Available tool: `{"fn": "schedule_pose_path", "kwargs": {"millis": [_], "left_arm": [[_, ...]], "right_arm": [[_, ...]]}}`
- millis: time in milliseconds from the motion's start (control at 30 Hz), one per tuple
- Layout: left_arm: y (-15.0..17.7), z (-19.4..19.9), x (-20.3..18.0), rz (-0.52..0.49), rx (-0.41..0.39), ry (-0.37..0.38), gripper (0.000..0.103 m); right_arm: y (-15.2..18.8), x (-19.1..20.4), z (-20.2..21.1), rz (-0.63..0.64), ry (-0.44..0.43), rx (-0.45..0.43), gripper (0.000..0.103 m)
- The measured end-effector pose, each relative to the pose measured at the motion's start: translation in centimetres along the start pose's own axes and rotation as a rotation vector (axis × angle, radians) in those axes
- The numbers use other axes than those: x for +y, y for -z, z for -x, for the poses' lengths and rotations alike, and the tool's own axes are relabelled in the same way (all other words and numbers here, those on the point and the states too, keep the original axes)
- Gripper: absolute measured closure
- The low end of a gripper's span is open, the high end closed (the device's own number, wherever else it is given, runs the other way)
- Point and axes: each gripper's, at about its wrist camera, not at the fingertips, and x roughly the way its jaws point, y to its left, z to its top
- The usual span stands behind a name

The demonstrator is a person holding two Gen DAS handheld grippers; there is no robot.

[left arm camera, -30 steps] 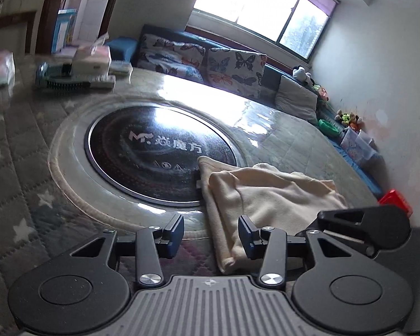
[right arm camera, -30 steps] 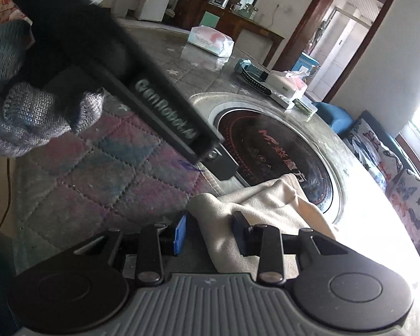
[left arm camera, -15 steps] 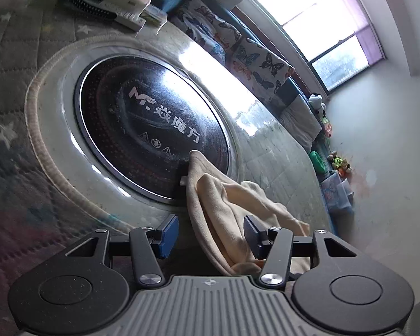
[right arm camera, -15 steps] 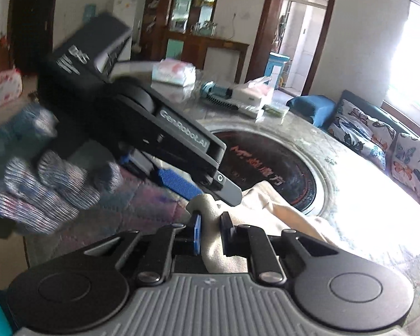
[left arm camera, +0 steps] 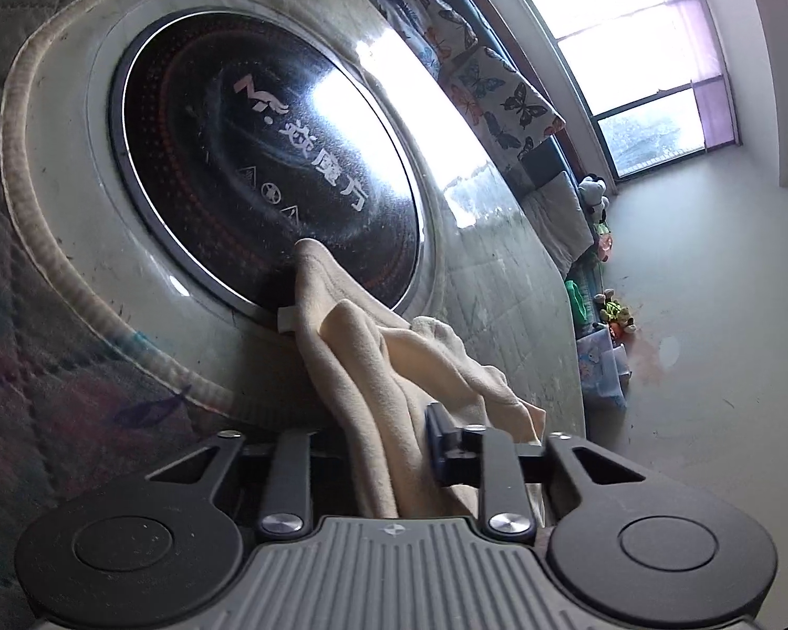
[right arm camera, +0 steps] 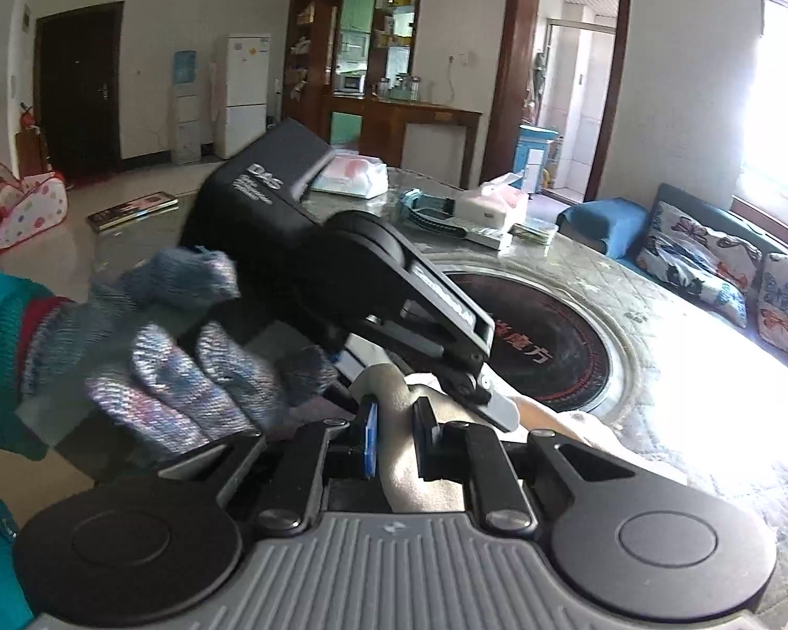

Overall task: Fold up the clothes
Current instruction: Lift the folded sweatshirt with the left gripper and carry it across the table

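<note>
A cream garment [left arm camera: 373,367] lies bunched on the round table, one corner over the black glass cooktop [left arm camera: 268,157]. My left gripper [left arm camera: 389,436] has rolled sideways. Its jaws are closing on a thick fold of the garment that fills the gap between them. In the right wrist view my right gripper [right arm camera: 398,420] is shut on a rolled edge of the cream garment [right arm camera: 394,472], lifted a little off the table. A gloved hand [right arm camera: 184,367] holds the left gripper's black housing [right arm camera: 341,262] just ahead of it, and both grips sit close together.
A quilted cover [left arm camera: 52,367] lies on the table around the cooktop [right arm camera: 541,325]. Tissue packs [right arm camera: 352,178] and a white box [right arm camera: 491,205] sit at the far edge. A sofa with butterfly cushions [right arm camera: 709,252] runs along the window wall.
The left gripper rolled sideways and its jaws came in onto the garment fold. The right gripper shut on the garment edge and rose, with the left hand now right in front of it.
</note>
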Motion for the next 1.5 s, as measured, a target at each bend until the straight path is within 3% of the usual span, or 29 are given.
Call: {"fn": "schedule_pose_path", "kwargs": {"millis": [233,533,700,867,1000,1100,1133,1167,1500], "left_arm": [[0.0,-0.1,0.0,-0.029,-0.005,-0.029,0.085],[0.1,0.0,-0.5,-0.053,-0.010,-0.049,0.085],[0.1,0.0,-0.8,-0.063,-0.013,-0.057,0.085],[0.1,0.0,-1.1,-0.075,-0.014,-0.066,0.085],[0.0,0.0,-1.2,-0.091,-0.015,-0.077,0.085],[0.1,0.0,-1.5,-0.112,-0.015,-0.092,0.085],[0.1,0.0,-1.7,-0.121,-0.016,-0.097,0.085],[0.1,0.0,-1.9,-0.132,-0.017,-0.102,0.085],[0.6,-1.2,-7.1,-0.308,-0.033,-0.089,0.087]], "right_arm": [[0.9,-1.6,1.5,-0.082,0.017,-0.001,0.084],[4.4,-8.5,3.2,-0.274,0.305,0.083,0.083],[7.2,-13.2,4.0,-0.452,0.403,0.090,0.077],[8.9,-16.1,4.0,-0.564,0.436,0.084,0.068],[10.2,-17.6,3.7,-0.642,0.414,0.081,0.068],[10.5,-17.7,3.1,-0.685,0.394,0.060,0.071],[10.6,-17.7,3.3,-0.690,0.387,0.053,0.085],[10.6,-17.6,3.4,-0.695,0.380,0.046,0.091],[9.0,-17.0,7.7,-0.685,0.425,-0.071,0.094]]}}
